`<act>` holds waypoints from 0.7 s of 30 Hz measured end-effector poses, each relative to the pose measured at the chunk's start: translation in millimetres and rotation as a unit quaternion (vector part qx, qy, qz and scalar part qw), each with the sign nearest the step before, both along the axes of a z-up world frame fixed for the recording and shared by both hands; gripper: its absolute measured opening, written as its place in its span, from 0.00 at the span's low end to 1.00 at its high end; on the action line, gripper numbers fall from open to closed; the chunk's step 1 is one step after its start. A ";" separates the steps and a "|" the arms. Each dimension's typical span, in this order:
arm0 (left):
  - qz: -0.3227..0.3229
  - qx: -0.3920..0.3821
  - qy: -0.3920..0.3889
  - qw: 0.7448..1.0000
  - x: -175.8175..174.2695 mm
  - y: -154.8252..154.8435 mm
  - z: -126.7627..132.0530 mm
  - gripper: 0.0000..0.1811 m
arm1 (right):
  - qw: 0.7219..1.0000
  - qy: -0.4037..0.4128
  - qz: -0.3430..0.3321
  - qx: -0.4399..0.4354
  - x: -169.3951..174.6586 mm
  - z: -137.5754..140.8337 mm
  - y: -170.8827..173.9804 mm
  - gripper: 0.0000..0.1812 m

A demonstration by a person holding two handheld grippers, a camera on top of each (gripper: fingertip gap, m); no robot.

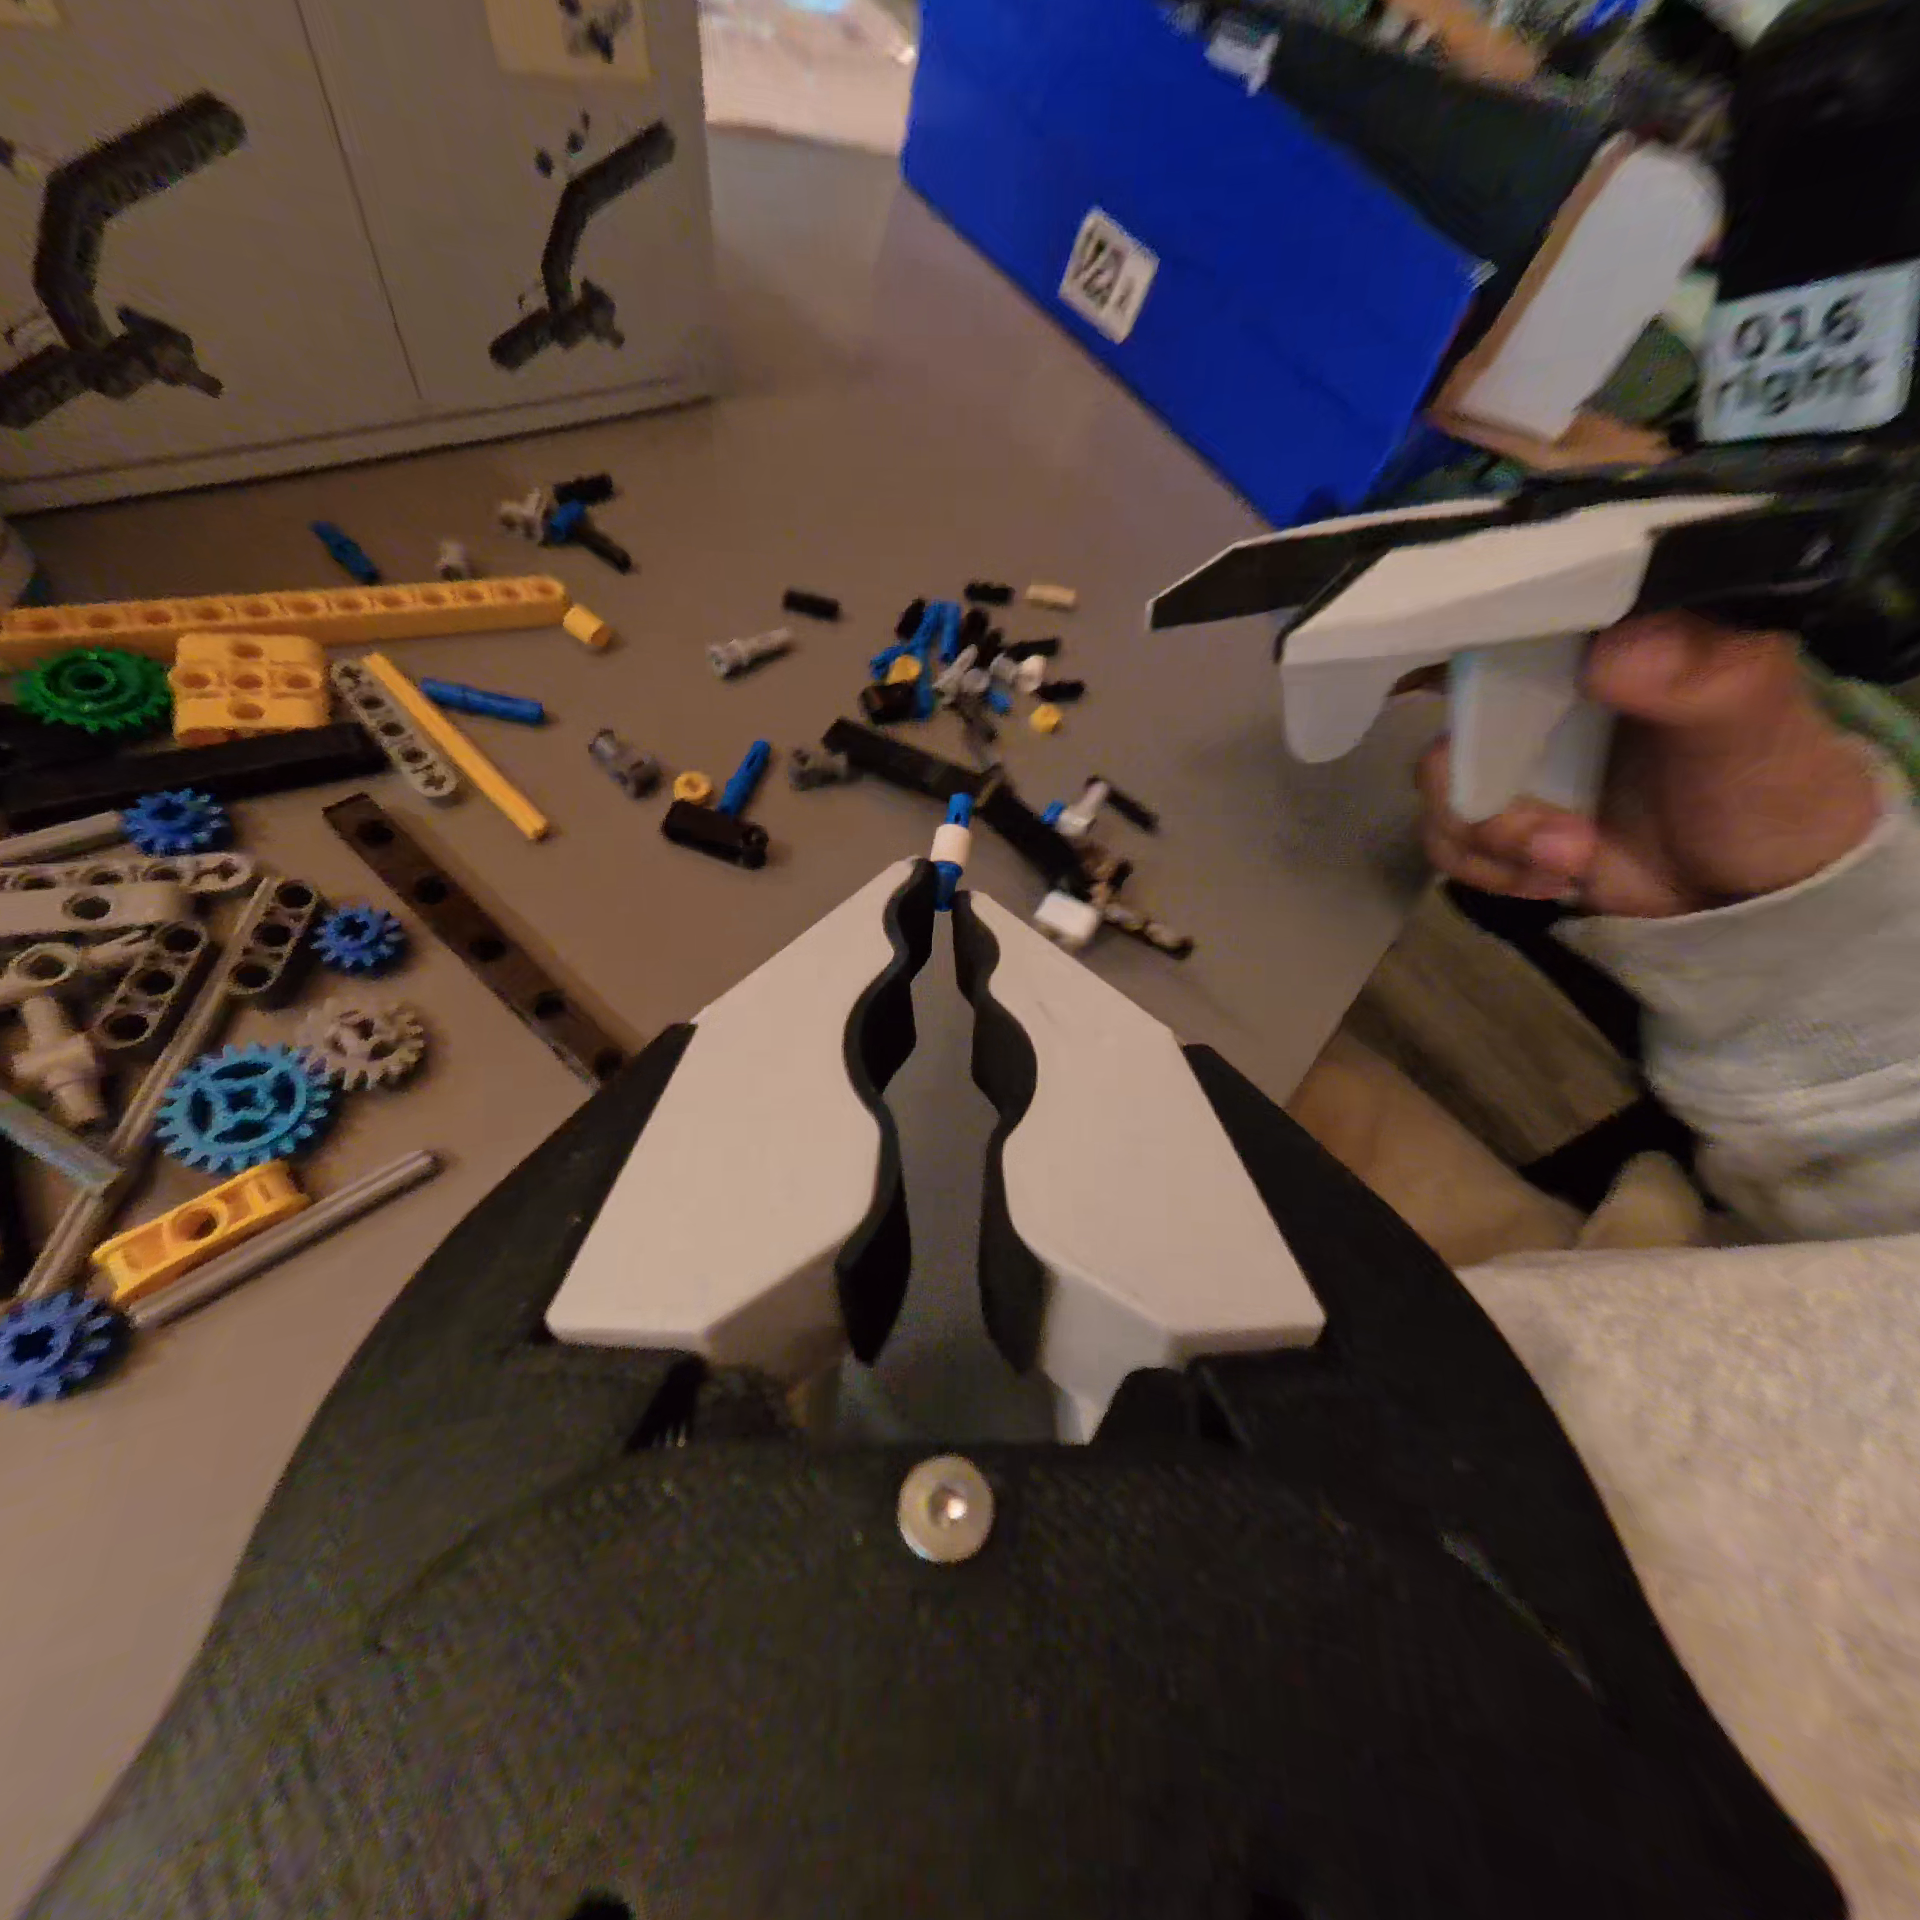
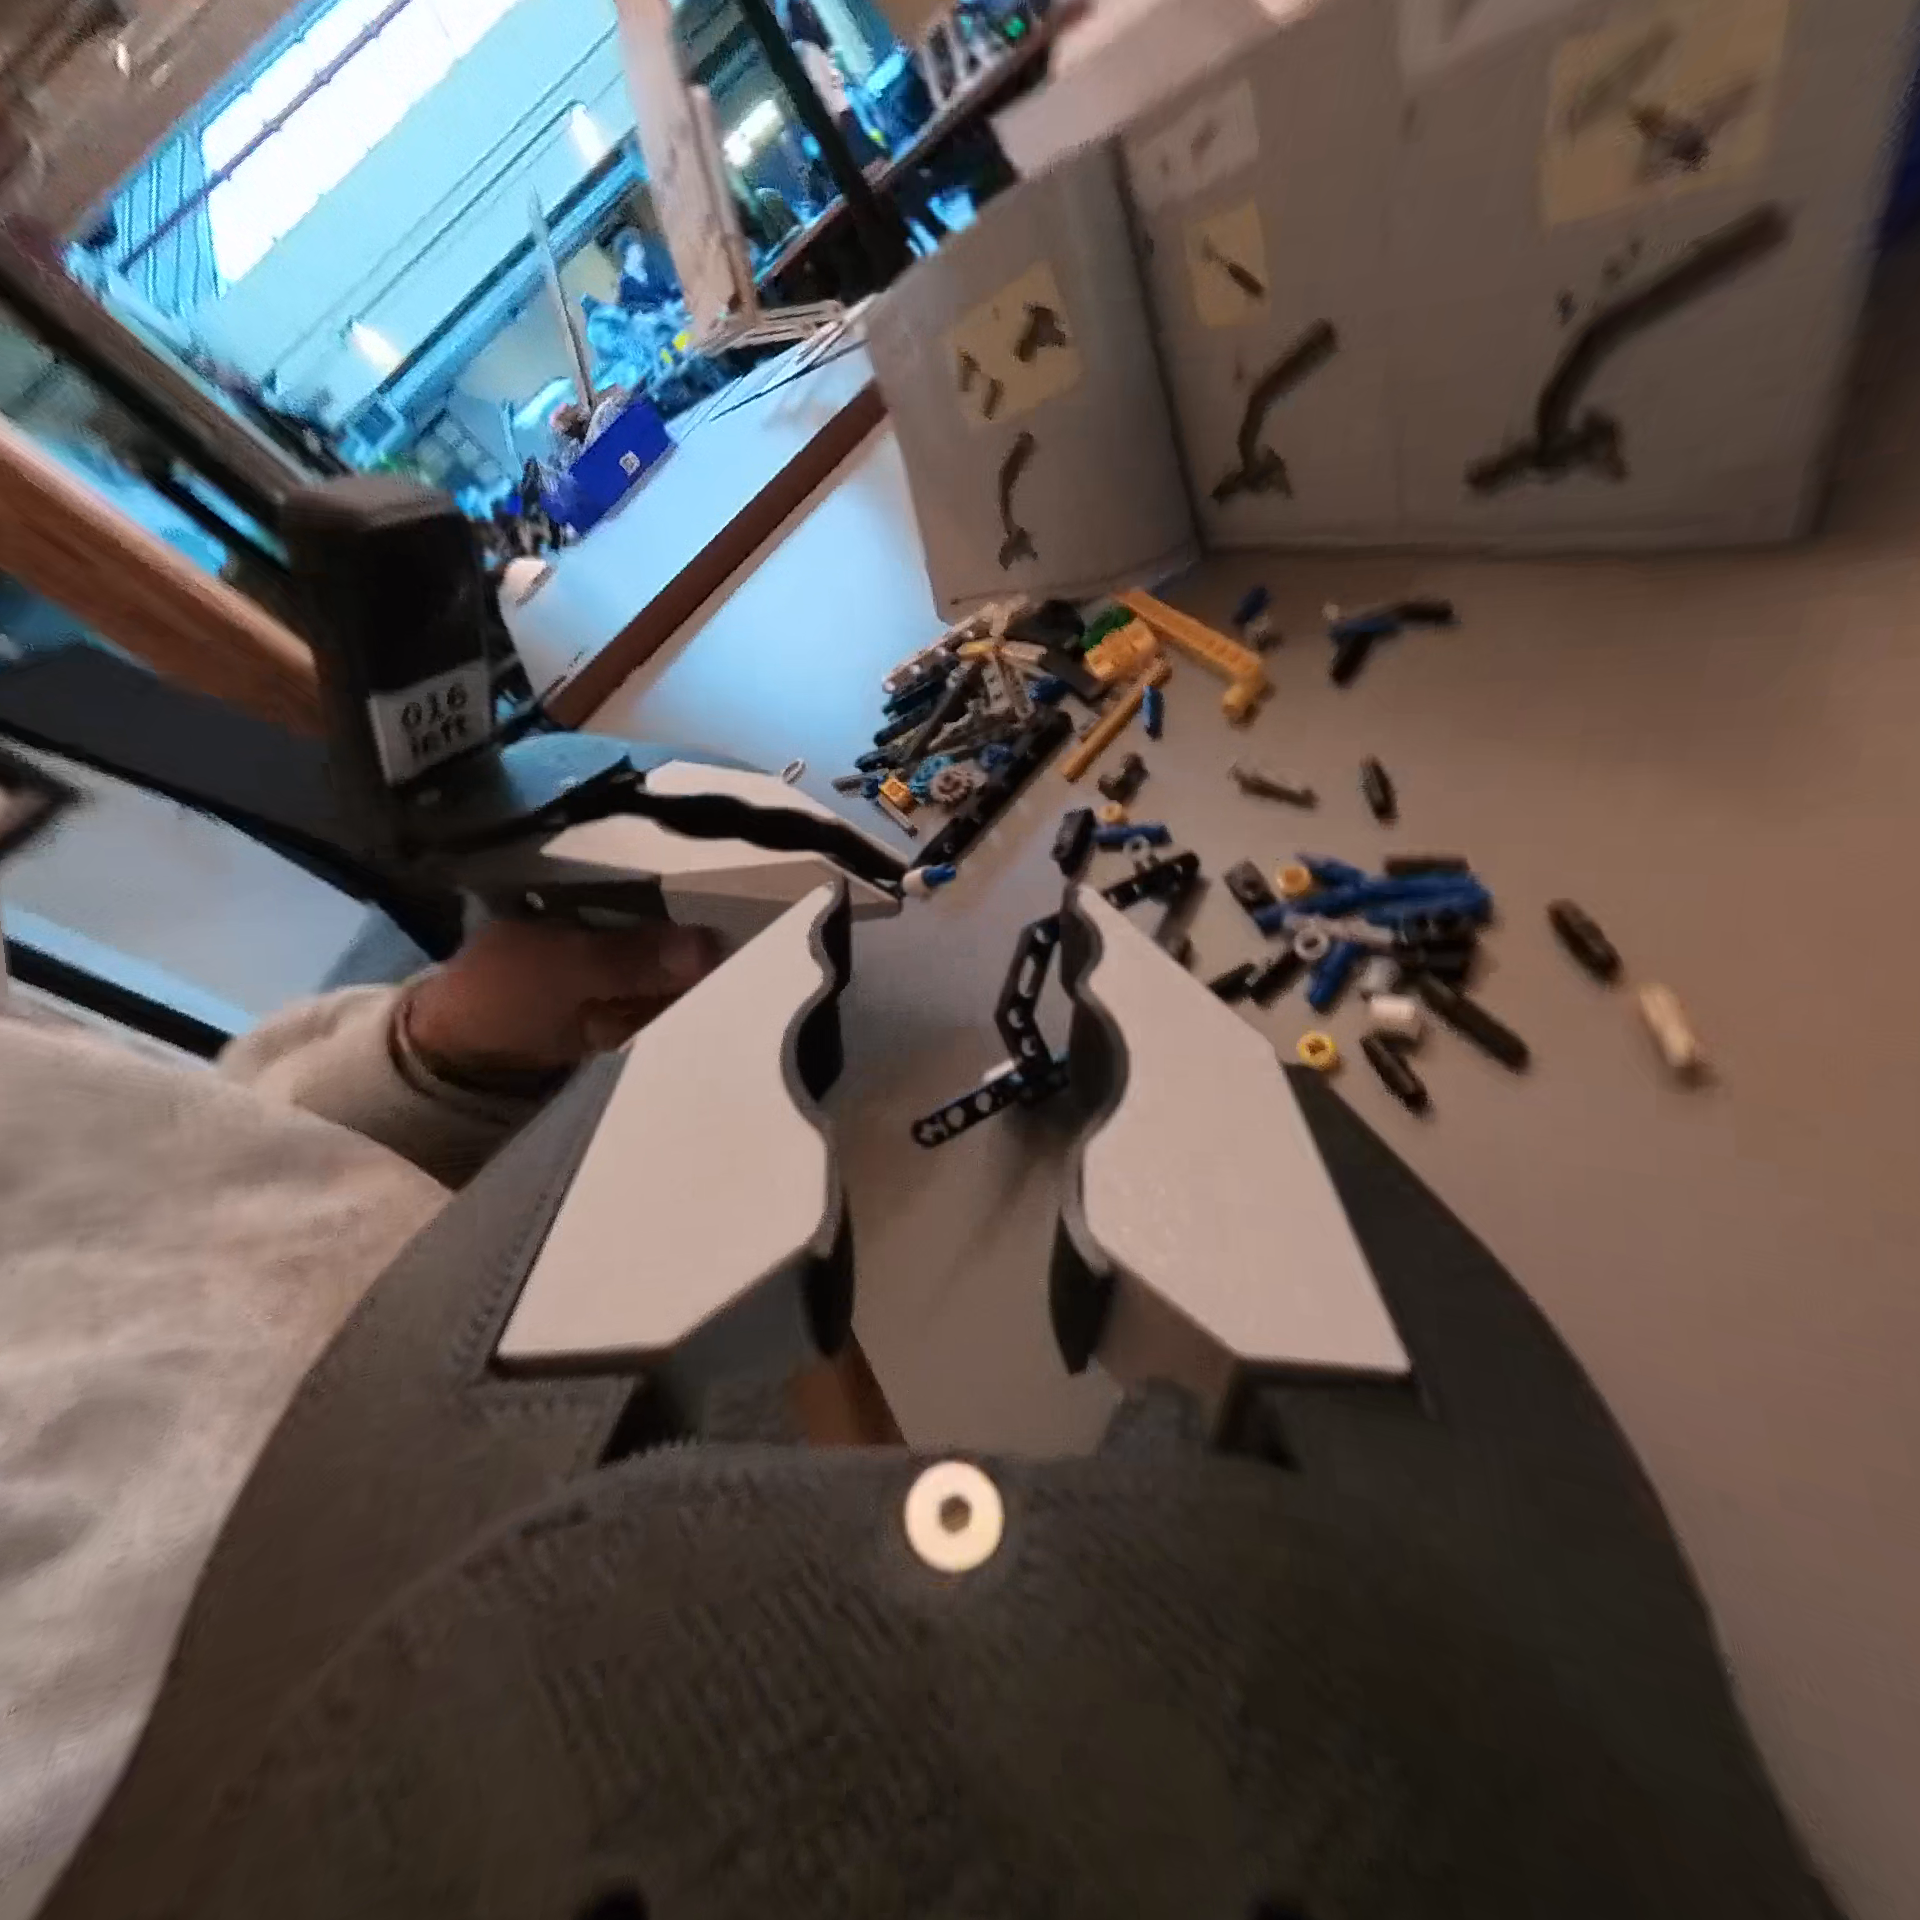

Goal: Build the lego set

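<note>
A blue pin (image 1: 951,852) with a white bush stands upright above the scattered pieces (image 1: 966,665) on the floor (image 1: 831,416); a bent black beam (image 2: 1013,1023) lies nearer.

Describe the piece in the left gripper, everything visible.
The piece is a small blue pin with a white sleeve around its middle; it looks like plastic. The left gripper pinches its lower end between its fingertips, so the blue tip and sleeve stick out forward. It is held above the table, touching nothing else. The right wrist view shows the same pin poking from the tips.
</note>
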State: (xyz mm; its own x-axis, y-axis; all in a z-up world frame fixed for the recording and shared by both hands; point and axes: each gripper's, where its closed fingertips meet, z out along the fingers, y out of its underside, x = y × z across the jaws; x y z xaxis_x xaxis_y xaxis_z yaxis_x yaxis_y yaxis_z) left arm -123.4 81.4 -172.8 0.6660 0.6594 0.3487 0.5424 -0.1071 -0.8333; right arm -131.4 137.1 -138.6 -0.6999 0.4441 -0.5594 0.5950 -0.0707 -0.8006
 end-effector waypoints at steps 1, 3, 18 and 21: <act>-0.014 0.026 -0.002 1.000 3.3 3.2 7.1 0.01 | 0.999 0.034 0.013 0.009 4.6 6.5 -4.8 0.20; -0.035 0.075 -0.022 0.996 9.4 7.4 17.8 0.01 | 0.994 0.094 0.036 0.029 14.4 16.1 -16.5 0.17; -0.111 0.214 -0.031 0.970 33.4 20.5 54.8 0.00 | 0.989 0.010 0.102 -0.111 31.8 30.7 -34.1 0.09; -0.117 0.204 -0.024 0.972 35.9 23.0 55.3 0.00 | 0.987 -0.001 0.108 -0.118 33.4 29.9 -36.0 0.07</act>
State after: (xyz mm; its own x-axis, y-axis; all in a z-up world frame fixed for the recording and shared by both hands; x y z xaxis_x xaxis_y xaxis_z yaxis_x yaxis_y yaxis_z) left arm -87.5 104.4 -117.5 0.7570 0.2925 0.5843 0.5830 0.1015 -0.8061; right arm -98.0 101.2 -108.7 -0.7623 0.1419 -0.6315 0.6186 -0.1274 -0.7753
